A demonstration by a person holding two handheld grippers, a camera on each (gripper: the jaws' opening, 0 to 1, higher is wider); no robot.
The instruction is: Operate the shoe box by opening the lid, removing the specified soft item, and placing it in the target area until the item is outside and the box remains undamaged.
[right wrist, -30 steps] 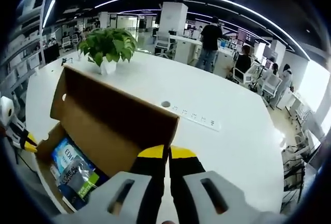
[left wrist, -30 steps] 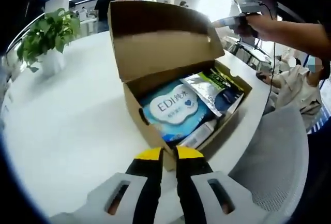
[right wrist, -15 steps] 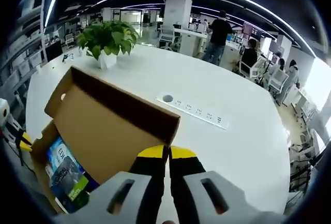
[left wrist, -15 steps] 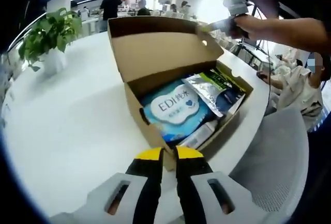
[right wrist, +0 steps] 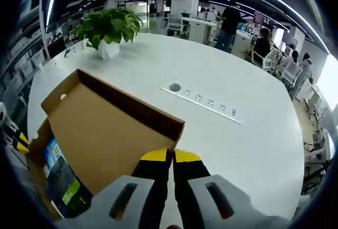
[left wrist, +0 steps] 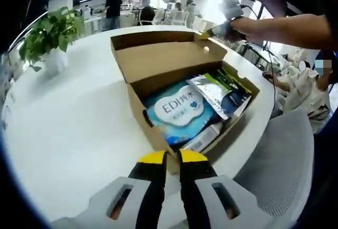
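A brown cardboard shoe box (left wrist: 142,120) stands open near the white table's edge. Its lid (left wrist: 163,54) is swung far back, almost flat. Inside lie a blue-and-white soft pack marked EDI (left wrist: 179,110) and a silver-green pouch (left wrist: 219,91) beside it. My left gripper (left wrist: 173,157) is shut just short of the box's near wall, holding nothing. My right gripper (right wrist: 170,156) is shut on the lid's free edge (right wrist: 177,134); in the left gripper view the right gripper (left wrist: 211,32) sits at the lid's far corner, held by a hand. The left gripper (right wrist: 16,142) peeks in beside the box.
A potted plant (left wrist: 50,33) stands on the table (right wrist: 248,149) beyond the box. A strip of sockets (right wrist: 203,102) and a round grommet (right wrist: 174,87) lie behind the lid. A white mesh chair (left wrist: 280,165) is by the table's edge; people sit and stand around.
The right gripper has carried the lid from nearly upright down and back, so it now leans almost flat. The left gripper and the box's contents have stayed put.
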